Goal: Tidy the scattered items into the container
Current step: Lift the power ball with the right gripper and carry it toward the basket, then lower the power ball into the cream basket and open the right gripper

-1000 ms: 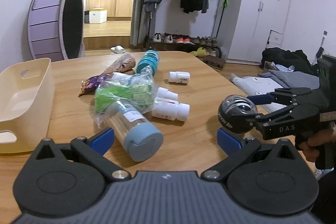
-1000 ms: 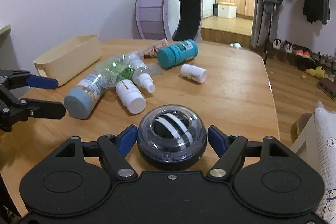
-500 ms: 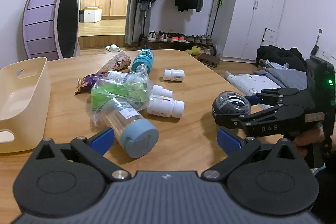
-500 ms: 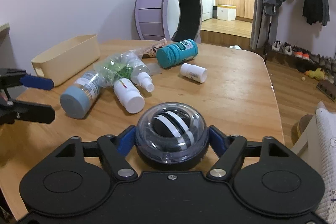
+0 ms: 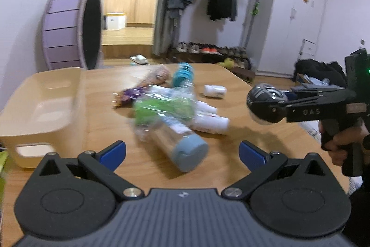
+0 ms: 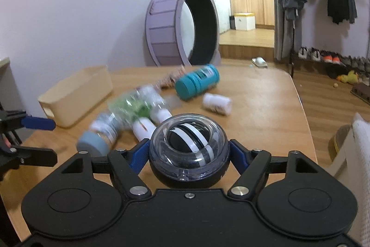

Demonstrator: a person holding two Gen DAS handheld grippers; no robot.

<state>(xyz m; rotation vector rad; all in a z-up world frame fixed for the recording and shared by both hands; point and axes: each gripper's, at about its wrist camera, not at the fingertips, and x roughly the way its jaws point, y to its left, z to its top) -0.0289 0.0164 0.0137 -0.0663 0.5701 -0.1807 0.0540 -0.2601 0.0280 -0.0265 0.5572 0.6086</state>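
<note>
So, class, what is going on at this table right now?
A person is tidying loose items into a cream container with a pair of tongs in each hand. The right tongs are shut on a gyro ball, held above the wooden table. The left tongs are open and empty, pointed at a blue-capped jar in the pile of bottles. Nothing can be seen in the container.
</note>
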